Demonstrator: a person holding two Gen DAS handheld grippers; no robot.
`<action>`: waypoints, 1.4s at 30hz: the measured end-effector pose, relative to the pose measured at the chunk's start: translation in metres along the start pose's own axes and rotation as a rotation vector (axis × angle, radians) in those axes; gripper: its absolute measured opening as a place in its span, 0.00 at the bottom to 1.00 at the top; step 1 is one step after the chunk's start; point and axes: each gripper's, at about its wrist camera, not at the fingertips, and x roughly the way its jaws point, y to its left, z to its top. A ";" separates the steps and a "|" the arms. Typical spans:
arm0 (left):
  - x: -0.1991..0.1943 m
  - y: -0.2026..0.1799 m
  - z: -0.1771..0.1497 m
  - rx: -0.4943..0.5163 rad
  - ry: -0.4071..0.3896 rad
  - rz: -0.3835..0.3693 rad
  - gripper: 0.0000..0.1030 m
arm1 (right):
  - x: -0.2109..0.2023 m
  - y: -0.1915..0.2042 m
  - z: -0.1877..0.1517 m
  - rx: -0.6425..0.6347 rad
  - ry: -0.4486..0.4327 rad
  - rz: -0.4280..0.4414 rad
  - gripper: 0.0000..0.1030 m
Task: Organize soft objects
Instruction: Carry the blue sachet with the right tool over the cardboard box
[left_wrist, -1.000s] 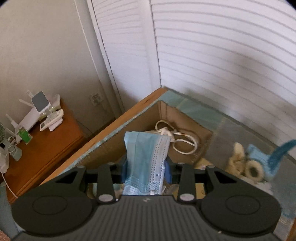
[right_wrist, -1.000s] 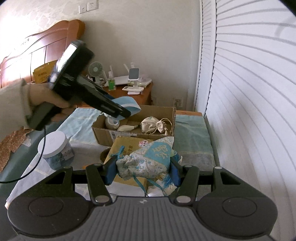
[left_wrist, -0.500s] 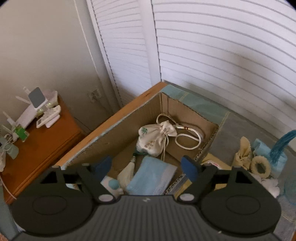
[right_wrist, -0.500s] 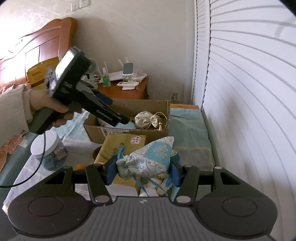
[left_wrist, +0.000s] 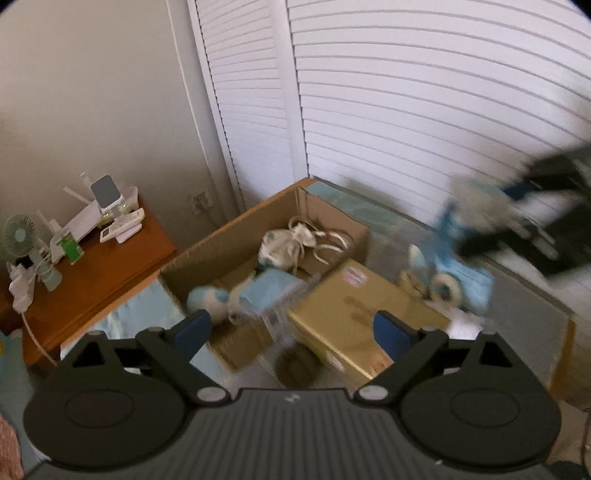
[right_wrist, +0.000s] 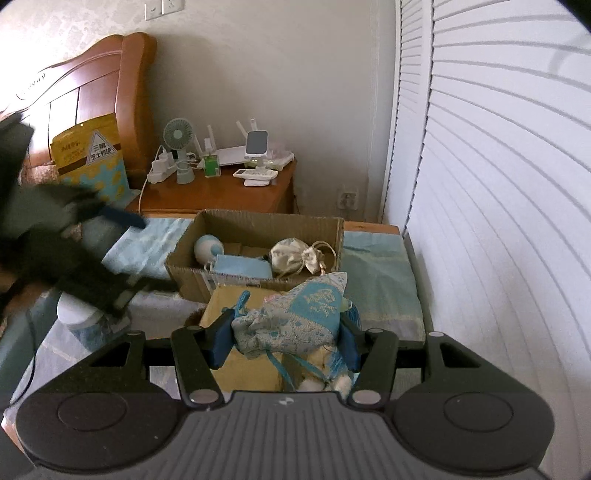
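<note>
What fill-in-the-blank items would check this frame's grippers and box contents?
1. The right gripper is shut on a blue patterned ____.
2. The left gripper has just been opening and holds ____.
3. The folded blue face mask lies inside the ____ box.
4. The cream drawstring bag lies to the ____ of the mask in the right wrist view.

Missing words: pouch; nothing; cardboard; right

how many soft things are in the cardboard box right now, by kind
pouch: 1
face mask: 1
round white and blue plush: 1
total in the box: 3
</note>
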 end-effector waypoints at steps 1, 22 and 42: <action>-0.006 -0.004 -0.005 -0.003 0.002 0.001 0.92 | 0.002 0.001 0.004 -0.003 -0.001 0.002 0.60; -0.035 -0.035 -0.060 -0.073 -0.030 -0.038 0.92 | 0.069 0.003 0.088 0.050 0.106 0.007 0.60; -0.033 -0.032 -0.077 -0.156 -0.045 0.011 0.92 | 0.148 0.006 0.100 0.159 0.194 -0.018 0.60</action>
